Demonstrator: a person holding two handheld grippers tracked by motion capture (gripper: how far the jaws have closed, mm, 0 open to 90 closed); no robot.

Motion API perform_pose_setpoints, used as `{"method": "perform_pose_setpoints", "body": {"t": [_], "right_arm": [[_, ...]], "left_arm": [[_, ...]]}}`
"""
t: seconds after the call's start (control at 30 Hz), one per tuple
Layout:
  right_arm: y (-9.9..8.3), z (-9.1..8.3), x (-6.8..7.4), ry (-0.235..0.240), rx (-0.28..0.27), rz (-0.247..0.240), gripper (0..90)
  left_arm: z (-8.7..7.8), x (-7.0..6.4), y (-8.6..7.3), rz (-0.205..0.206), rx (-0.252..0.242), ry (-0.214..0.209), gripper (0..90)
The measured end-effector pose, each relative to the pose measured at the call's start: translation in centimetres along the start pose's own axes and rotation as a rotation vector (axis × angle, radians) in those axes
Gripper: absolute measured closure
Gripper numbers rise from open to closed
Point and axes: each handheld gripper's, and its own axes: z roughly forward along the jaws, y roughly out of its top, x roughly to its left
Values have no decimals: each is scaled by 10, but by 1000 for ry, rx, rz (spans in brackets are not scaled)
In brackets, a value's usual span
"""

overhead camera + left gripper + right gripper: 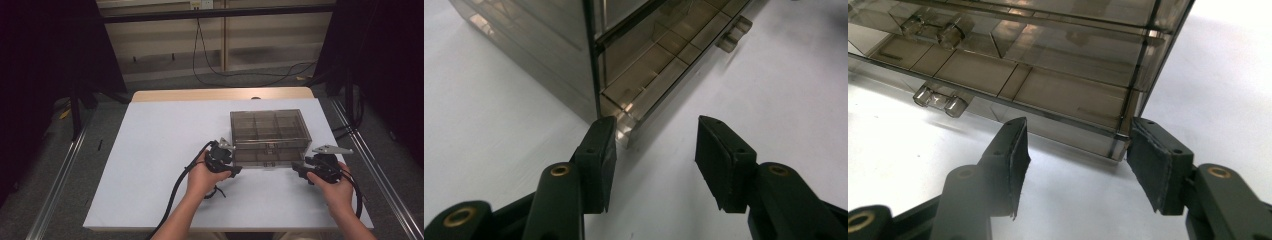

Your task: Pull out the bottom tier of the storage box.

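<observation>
Your smoky transparent plastic drawer box [270, 136] sits on the white desk [165, 150], right of centre. Your left hand-held gripper [656, 145] and right hand-held gripper [1078, 145] are both spread at its front corners.

left gripper [223, 161]: black, grey three-cornered plate on top, thick black cable | right gripper [314, 167]: black, grey plate, black cable | jaws: flat black pads, brass-ringed screw holes | forearms: bare, no sleeves
</observation>
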Motion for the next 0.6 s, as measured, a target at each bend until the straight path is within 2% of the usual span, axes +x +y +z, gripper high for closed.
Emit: {"method": "perform_pose_setpoints", "body": {"t": [0.03,0.1,0.17,0.2,0.43,0.47,0.6], "right_arm": [[0,0,0,2,0,-4,419],[0,1,0,-6,3,-13,432],[0,1,0,-11,7,-20,442],[-1,1,0,-10,5,-22,446],[-1,0,-1,-18,8,-37,493],[-1,0,-1,-16,9,-37,498],[-2,0,-2,-12,12,-40,504]], "left_arm": [[0,1,0,15,20,-2,526],[4,-1,0,-7,2,0,532],[4,1,1,8,19,3,534],[6,-1,1,-17,5,9,537],[5,1,1,-4,39,12,575],[6,-1,1,-25,25,11,576],[6,-1,-1,-26,30,10,581]]}}
